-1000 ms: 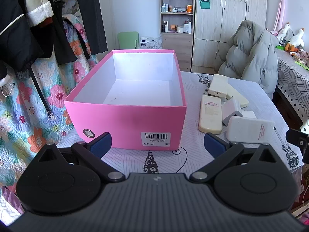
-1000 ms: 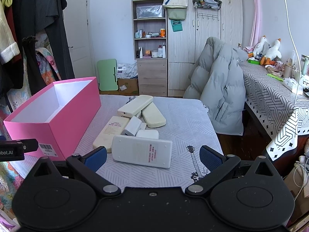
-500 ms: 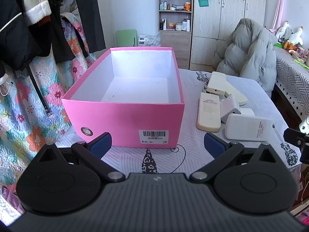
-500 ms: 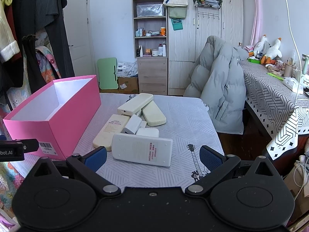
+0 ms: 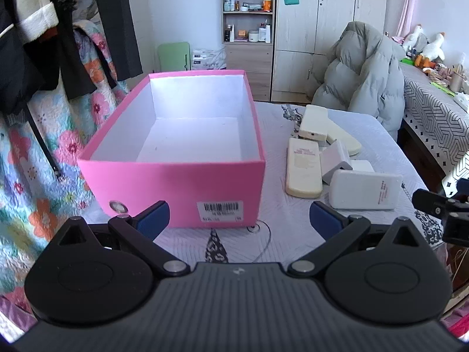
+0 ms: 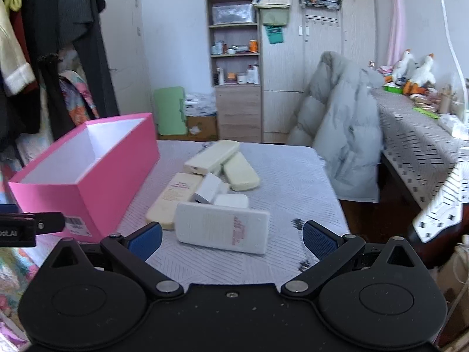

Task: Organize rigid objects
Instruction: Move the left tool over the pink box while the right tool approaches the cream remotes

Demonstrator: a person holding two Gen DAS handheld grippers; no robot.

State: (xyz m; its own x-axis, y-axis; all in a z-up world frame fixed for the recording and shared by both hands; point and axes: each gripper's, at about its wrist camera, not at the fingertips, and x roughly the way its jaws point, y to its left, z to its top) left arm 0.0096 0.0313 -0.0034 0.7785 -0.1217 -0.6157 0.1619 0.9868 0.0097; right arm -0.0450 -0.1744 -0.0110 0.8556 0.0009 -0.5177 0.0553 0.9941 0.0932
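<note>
The grey-patterned cloth-covered surface is seen nearer than a second ago. The open pink cardboard box remains empty. The white rectangular plastic block now lies between the spread, empty fingers of the right hand-held gripper, so a pickup seems imminent. The left hand-held gripper is also held open, empty.

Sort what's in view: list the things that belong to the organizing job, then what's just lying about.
For the job:
- pink box, nothing inside yet
- white remote-like case nearest the right gripper
- cream remotes and small white blocks behind it

Just lying about:
- grey puffer jacket
- hanging clothes
- shelf of bottles
- plush toys
</note>
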